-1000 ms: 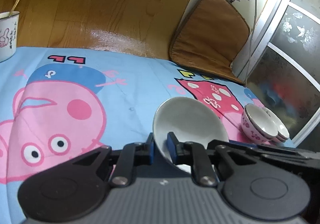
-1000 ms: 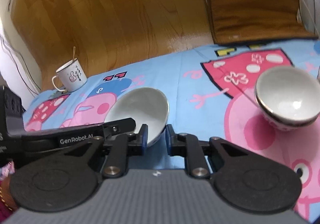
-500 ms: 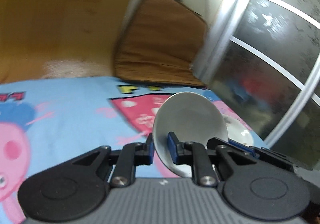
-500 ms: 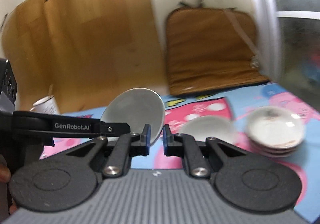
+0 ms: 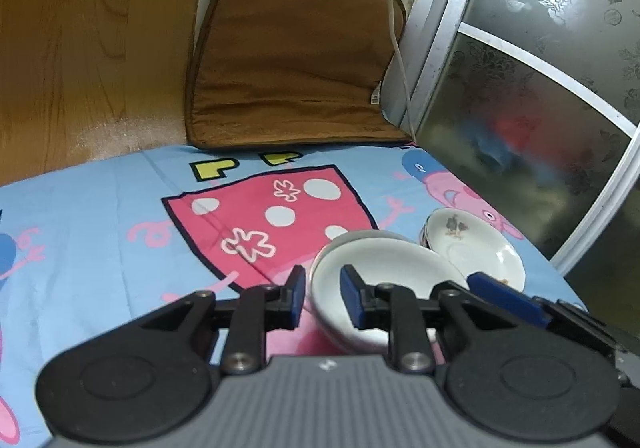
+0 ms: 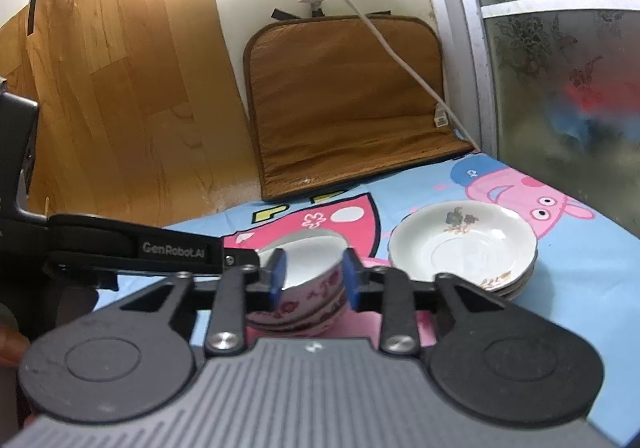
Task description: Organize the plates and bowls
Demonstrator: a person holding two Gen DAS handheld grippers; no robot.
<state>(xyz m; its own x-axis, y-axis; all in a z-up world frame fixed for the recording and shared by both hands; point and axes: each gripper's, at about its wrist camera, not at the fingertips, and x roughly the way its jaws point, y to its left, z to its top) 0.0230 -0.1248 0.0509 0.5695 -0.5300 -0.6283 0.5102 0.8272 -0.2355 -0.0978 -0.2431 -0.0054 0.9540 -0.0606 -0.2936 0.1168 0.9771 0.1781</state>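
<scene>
On cartoon bedsheet (image 5: 100,216) by glass door (image 5: 540,108): bowl stack (image 6: 308,288), both grippers just parted, empty.

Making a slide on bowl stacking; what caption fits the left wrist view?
Left gripper straddles the rim of a white bowl nested on a stack, beside stacked plates.

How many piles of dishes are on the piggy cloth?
2. The bowl pile sits near the middle; the plate pile sits right of it, nearer the glass door. More could be out of view.
</scene>
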